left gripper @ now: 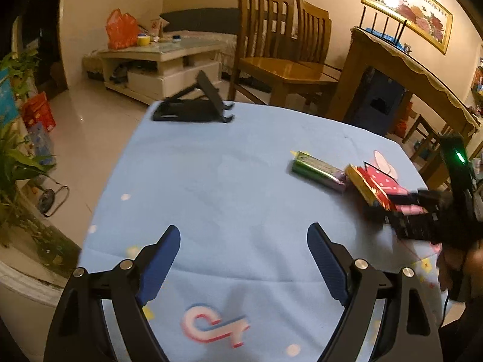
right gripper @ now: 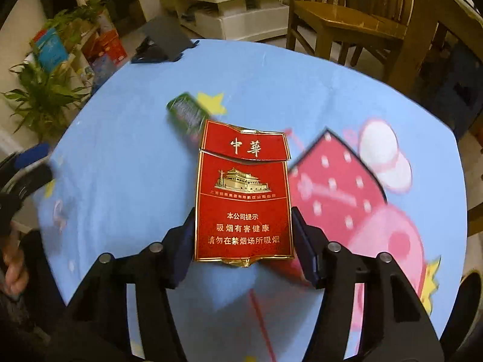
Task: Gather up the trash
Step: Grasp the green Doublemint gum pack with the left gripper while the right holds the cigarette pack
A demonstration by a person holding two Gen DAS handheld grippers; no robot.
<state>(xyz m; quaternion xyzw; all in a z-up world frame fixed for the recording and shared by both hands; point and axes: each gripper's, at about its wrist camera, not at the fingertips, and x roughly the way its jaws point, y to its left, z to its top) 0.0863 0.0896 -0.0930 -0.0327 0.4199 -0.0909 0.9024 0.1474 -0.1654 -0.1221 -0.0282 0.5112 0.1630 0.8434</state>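
Red cigarette pack (right gripper: 243,193) clamped in right claw (right gripper: 243,235), one green pack (left gripper: 317,170) on table, left claw (left gripper: 243,242) spread empty.

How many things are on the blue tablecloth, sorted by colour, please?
Red: 1, the cigarette pack, clamped in the right gripper
Green: 1, the green wrapper
Black: 1, the folding stand
Total: 3

Glossy red card cigarette pack (right gripper: 243,193), shiny green wrapper (right gripper: 185,113), matt blue cloth tablecloth (right gripper: 126,157)

You see a red cigarette pack (right gripper: 243,194) with gold trim, a green wrapper (right gripper: 184,111), and a light-blue cartoon-printed tablecloth (right gripper: 126,157).
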